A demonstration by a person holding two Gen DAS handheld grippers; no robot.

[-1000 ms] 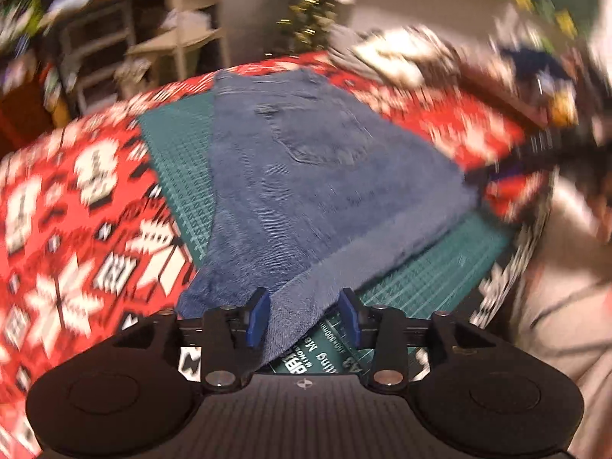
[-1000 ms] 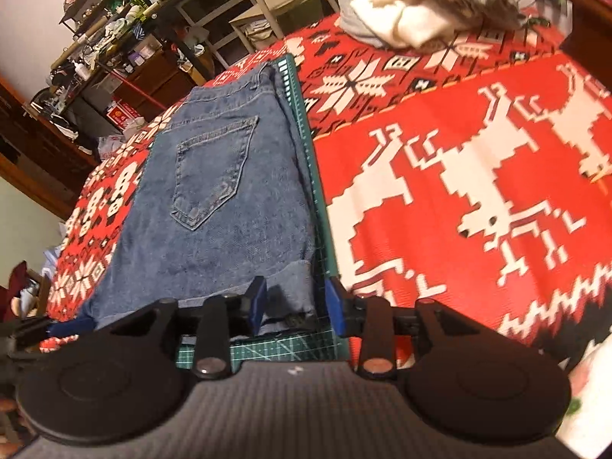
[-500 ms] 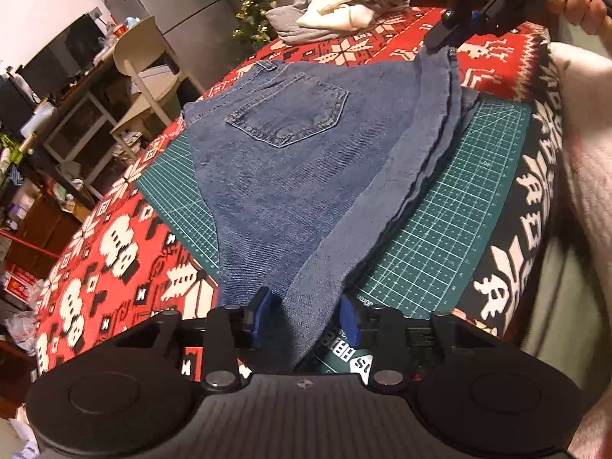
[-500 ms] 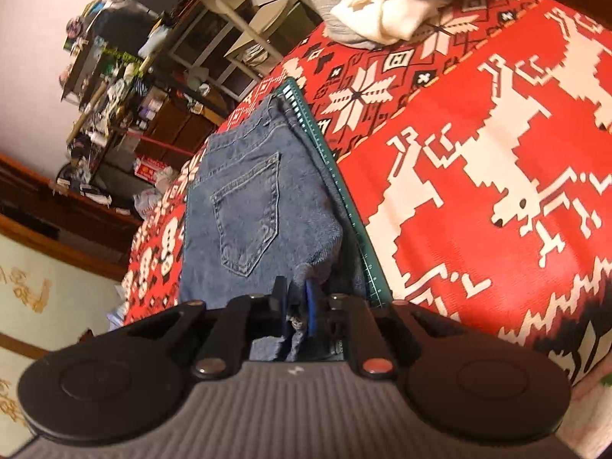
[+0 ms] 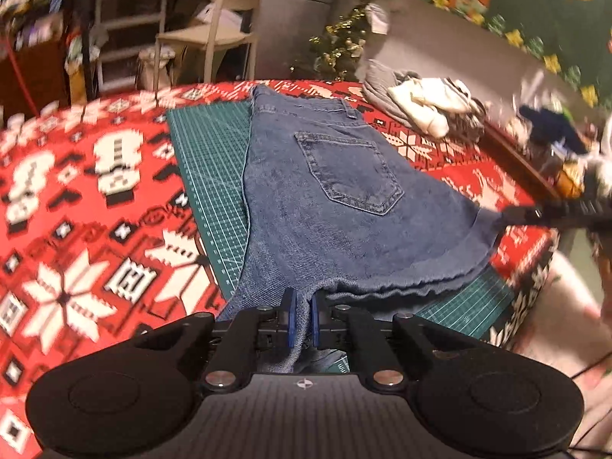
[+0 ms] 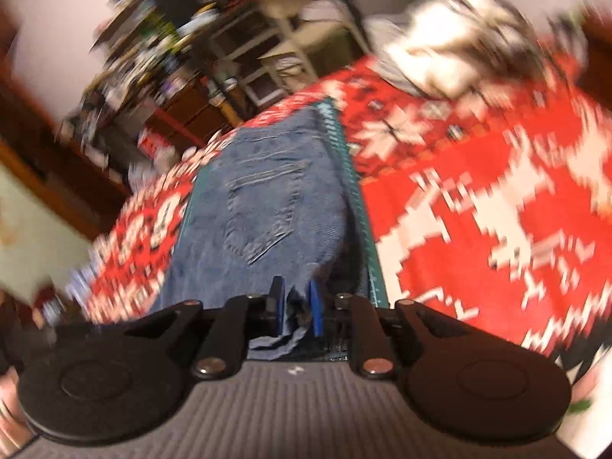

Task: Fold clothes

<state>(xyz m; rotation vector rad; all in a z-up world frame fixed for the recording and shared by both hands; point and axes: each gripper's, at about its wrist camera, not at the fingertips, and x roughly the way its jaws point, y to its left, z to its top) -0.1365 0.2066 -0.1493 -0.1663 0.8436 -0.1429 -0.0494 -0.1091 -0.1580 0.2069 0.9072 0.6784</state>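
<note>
Blue folded jeans [image 5: 336, 199] lie pocket-up on a green cutting mat [image 5: 208, 160], over a red patterned cloth. My left gripper [image 5: 301, 319] is shut on the near-left corner of the jeans' lower edge, denim pinched between its blue pads. In the left wrist view the right gripper [image 5: 501, 217] grips the far right corner of the same edge, lifted slightly. The right wrist view is blurred: the right gripper [image 6: 297, 311] holds bunched denim of the jeans [image 6: 264, 206] between its blue pads, beside the mat's edge [image 6: 361, 225].
A heap of white and grey clothes [image 5: 424, 105] sits at the back right of the red cloth [image 5: 88, 206]. A pale chair [image 5: 214, 34], shelving and a small decorated tree [image 5: 340, 46] stand beyond the table. The table's near right edge drops off by the mat [image 5: 535, 287].
My left gripper has shut on the jeans' near corner; it was open around it before. The right gripper stays shut on its corner. Both cameras have swung, the right one fast.
</note>
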